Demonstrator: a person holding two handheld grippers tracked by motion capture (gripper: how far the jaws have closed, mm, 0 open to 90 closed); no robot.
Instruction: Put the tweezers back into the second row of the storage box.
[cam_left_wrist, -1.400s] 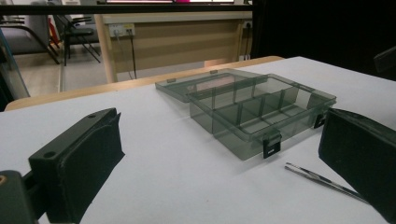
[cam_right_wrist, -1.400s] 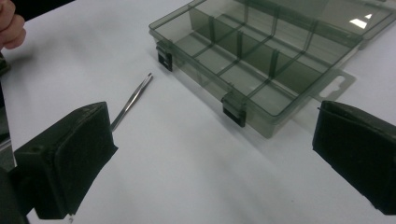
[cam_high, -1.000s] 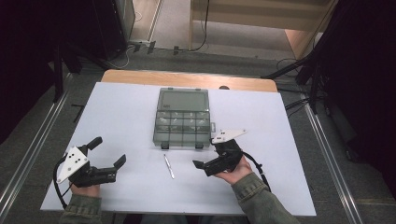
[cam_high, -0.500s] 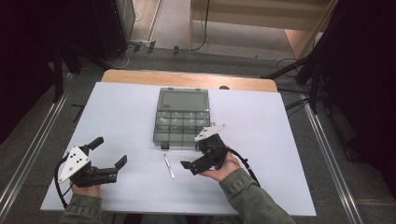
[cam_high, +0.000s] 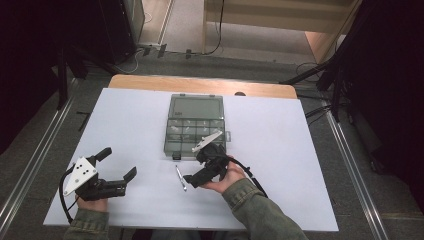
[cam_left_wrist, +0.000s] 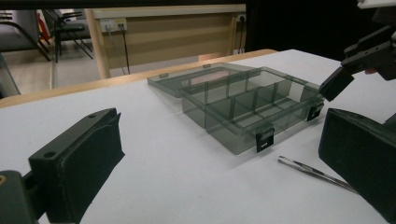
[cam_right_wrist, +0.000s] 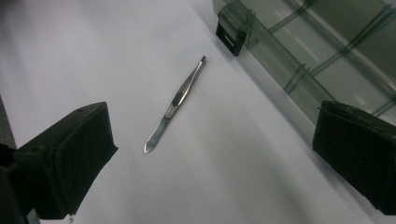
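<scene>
Both pairs of jaws stand wide apart, and neither holds anything. At the near left of the table (cam_high: 125, 115), the left gripper (cam_high: 116, 165) rests low over the white top, well apart from everything else; its own view looks across bare table toward the box.

Moving right, the tweezers (cam_high: 180, 177) lie flat on the table just in front of the box's near edge, touching nothing. In the right gripper view the tweezers (cam_right_wrist: 175, 105) run slantwise, one end close to a black latch (cam_right_wrist: 229, 38) of the box, the other nearer the camera.

Right again, the right gripper (cam_high: 196, 169) hangs just beside the tweezers, jaws spread and angled toward them. It looks like the reach for the tweezers is in hand: the approach seems nearly done, while closing, lifting and whatever follows are all left.

Behind both stands the compartment box (cam_high: 195, 132), smoky clear plastic, its lid laid open flat on the far side. The left gripper view shows the compartment box (cam_left_wrist: 252, 105) with its dividers; those cells look empty, though pale marks seen from above are too faint to tell.
</scene>
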